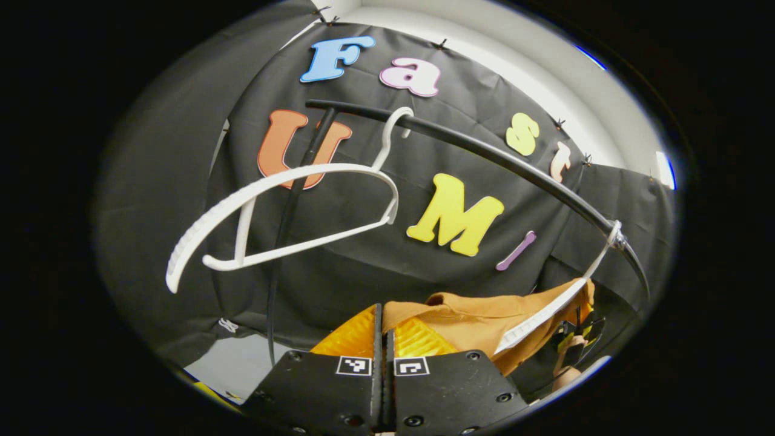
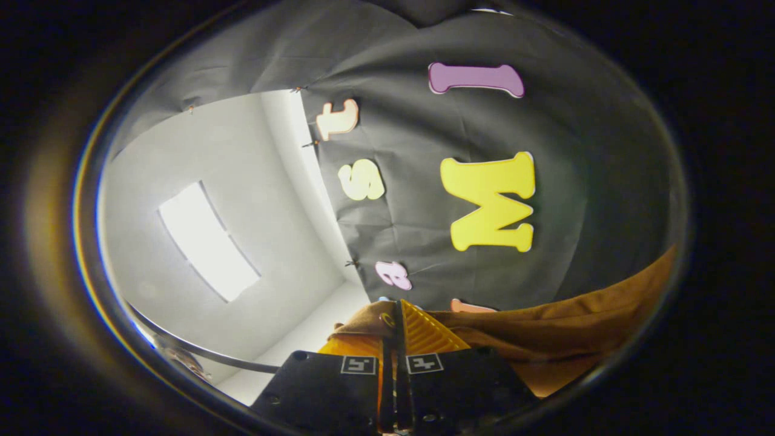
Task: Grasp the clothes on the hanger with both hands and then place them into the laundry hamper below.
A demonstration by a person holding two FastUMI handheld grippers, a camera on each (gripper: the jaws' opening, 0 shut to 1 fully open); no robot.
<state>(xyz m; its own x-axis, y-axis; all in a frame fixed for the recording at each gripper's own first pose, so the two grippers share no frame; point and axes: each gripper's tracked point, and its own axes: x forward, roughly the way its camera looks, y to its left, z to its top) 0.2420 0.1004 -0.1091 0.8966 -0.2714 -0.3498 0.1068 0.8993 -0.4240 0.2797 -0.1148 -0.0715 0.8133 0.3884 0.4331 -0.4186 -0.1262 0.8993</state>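
Observation:
A brown garment [image 1: 478, 321] hangs bunched low in the left gripper view, with one arm of a white hanger [image 1: 557, 303] lying across it. That hanger hooks onto the black rail [image 1: 484, 148] at the far right. My left gripper [image 1: 384, 321] is shut on the garment's near edge, and the cloth comes out between its yellow pads [image 1: 418, 340]. Beyond the cloth, the right gripper [image 1: 578, 336] shows with a hand below it. In the right gripper view, my right gripper [image 2: 395, 327] is shut on a fold of the same garment [image 2: 545, 333], which trails off to the right.
An empty white hanger [image 1: 284, 212] hangs tilted from the rail on the left, close above my left gripper. A black upright post [image 1: 290, 200] runs down behind it. In the right gripper view the rail [image 2: 200, 354] crosses low on the left under a white ceiling with a bright panel [image 2: 206, 242].

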